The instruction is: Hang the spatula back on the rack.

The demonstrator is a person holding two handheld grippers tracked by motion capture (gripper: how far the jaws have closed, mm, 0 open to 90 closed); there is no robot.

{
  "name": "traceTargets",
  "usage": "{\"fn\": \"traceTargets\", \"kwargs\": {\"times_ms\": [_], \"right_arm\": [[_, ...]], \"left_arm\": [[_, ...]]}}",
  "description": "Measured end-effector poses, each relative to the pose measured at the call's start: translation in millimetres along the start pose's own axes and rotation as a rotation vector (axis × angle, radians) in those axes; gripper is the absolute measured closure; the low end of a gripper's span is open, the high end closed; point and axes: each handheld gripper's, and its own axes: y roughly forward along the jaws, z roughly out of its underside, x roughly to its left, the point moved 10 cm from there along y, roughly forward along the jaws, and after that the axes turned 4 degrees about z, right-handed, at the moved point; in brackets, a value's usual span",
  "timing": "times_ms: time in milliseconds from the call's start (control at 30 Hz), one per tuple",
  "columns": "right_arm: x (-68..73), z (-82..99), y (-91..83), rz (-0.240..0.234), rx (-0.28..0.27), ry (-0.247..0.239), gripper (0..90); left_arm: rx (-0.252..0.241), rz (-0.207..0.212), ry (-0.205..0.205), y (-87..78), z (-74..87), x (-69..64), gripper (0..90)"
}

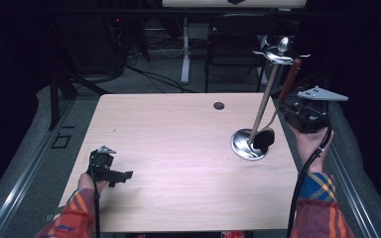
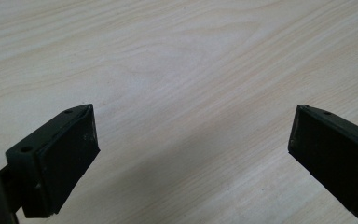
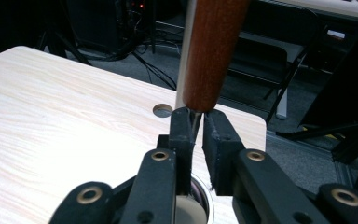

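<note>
On the pale wooden table (image 1: 178,163) there is 1 metal stand (image 1: 249,144), a round shiny base near the right edge with 1 thin rod rising from it to a small hooked top (image 1: 282,51). There is 1 utensil with a reddish-brown wooden handle (image 1: 290,79) and a dark spoon-like head (image 1: 264,139); the head hangs low over the stand's base while the handle slants up and to the right. 1 round cable hole (image 1: 219,105) sits in the far part of the tabletop, and 1 dark chair (image 1: 235,42) stands on the floor beyond the far edge. There are 2 grippers, 1 in each hand. The right gripper (image 3: 196,140) is held just off the right edge of the table, beside the stand; in the right gripper view its jaws are drawn almost together on the utensil's thin metal shank just below the wooden handle, which rises above them. The left gripper (image 2: 191,144) rests low at the near left of the table, well apart from the stand; in the left gripper view its jaws are spread wide with bare wood between them, holding nothing.
</note>
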Motion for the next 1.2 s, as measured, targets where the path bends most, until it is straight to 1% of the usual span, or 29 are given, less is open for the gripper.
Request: {"fn": "traceTargets", "kwargs": {"times_ms": [133,167,333,400,433,467,500,533,567,600,633,667,733,767,800,833,867,933,967,1033,1067,1100,1133,1167,1200], "right_arm": [[3.4,1.1,-3.6,-0.004,0.008,-0.024,80.0],[4.4,2.3,-4.9,-0.009,0.017,-0.029,79.2],[5.8,4.2,-6.7,-0.013,0.026,-0.03,74.9],[6.6,6.2,-8.1,-0.016,0.036,-0.034,68.3],[7.8,8.8,-9.0,-0.017,0.042,-0.026,58.6],[7.8,8.8,-9.0,-0.017,0.042,-0.026,58.6],[7.7,11.0,-9.4,-0.014,0.049,-0.02,52.3],[7.6,15.9,-10.7,-0.01,0.062,-0.006,43.0],[7.7,19.2,-11.2,-0.007,0.071,0.002,36.9],[8.0,23.6,-11.8,-0.007,0.09,0.006,33.4],[8.5,29.4,-12.2,-0.005,0.106,0.009,30.0],[11.8,46.0,-13.0,-0.013,0.151,0.007,23.4],[15.1,59.9,-12.4,-0.025,0.178,0.016,20.2],[15.1,59.9,-12.4,-0.025,0.178,0.016,20.2],[18.5,76.7,-11.3,-0.041,0.213,0.022,17.4],[18.5,76.7,-11.3,-0.041,0.213,0.022,17.4],[21.3,92.9,-9.6,-0.049,0.248,0.018,15.0],[25.0,107.9,-8.5,-0.051,0.285,0.014,13.4],[25.0,107.9,-8.5,-0.051,0.285,0.014,13.4],[28.9,122.3,-7.5,-0.058,0.323,-0.001,10.4],[30.9,131.7,-7.6,-0.061,0.349,-0.003,9.0],[32.0,137.1,-7.6,-0.067,0.363,-0.007,7.6],[35.0,151.2,-7.7,-0.073,0.392,-0.002,6.3],[35.0,151.2,-7.7,-0.073,0.392,-0.002,6.3],[36.2,158.0,-8.0,-0.077,0.405,-0.006,6.1]], "left_arm": [[-0.005,0.007,0.014,1.5,-3.6,-3.6,1.5],[-0.005,0.009,0.019,2.3,-4.4,-4.6,1.4],[-0.005,0.011,0.02,2.4,-5.1,-4.7,1.4],[-0.006,0.011,0.019,2.3,-5.5,-4.8,1.5],[-0.007,0.011,0.019,2.2,-5.6,-4.9,1.5],[-0.007,0.011,0.019,2.1,-5.8,-5.1,1.5],[-0.008,0.013,0.022,2.1,-6.2,-5.5,1.4],[-0.006,0.014,0.022,2.1,-6.1,-5.8,1.5],[-0.006,0.015,0.021,2.2,-6.1,-6.0,1.4],[-0.006,0.014,0.022,2.2,-6.3,-6.2,1.5],[-0.006,0.016,0.026,1.9,-6.6,-6.3,1.5],[-0.007,0.017,0.026,1.7,-6.8,-6.6,1.5],[-0.009,0.019,0.023,1.6,-7.3,-7.3,1.5],[-0.011,0.019,0.03,1.4,-7.9,-6.9,1.5],[-0.013,0.022,0.025,1.1,-8.1,-8.1,1.5],[-0.013,0.022,0.025,1.1,-8.1,-8.1,1.5],[-0.014,0.022,0.031,0.9,-8.6,-8.0,1.5],[-0.016,0.023,0.032,1.1,-9.1,-9.2,1.5],[-0.016,0.023,0.032,1.1,-9.1,-9.2,1.5],[-0.015,0.027,0.033,1.4,-9.4,-10.0,1.5],[-0.015,0.027,0.035,1.5,-9.7,-10.1,1.5],[-0.016,0.028,0.035,1.8,-10.2,-10.2,1.5],[-0.018,0.029,0.036,2.2,-10.7,-10.4,1.5],[-0.015,0.028,0.04,2.5,-11.0,-10.2,1.5],[-0.012,0.027,0.042,2.9,-11.3,-10.4,1.5]]}}
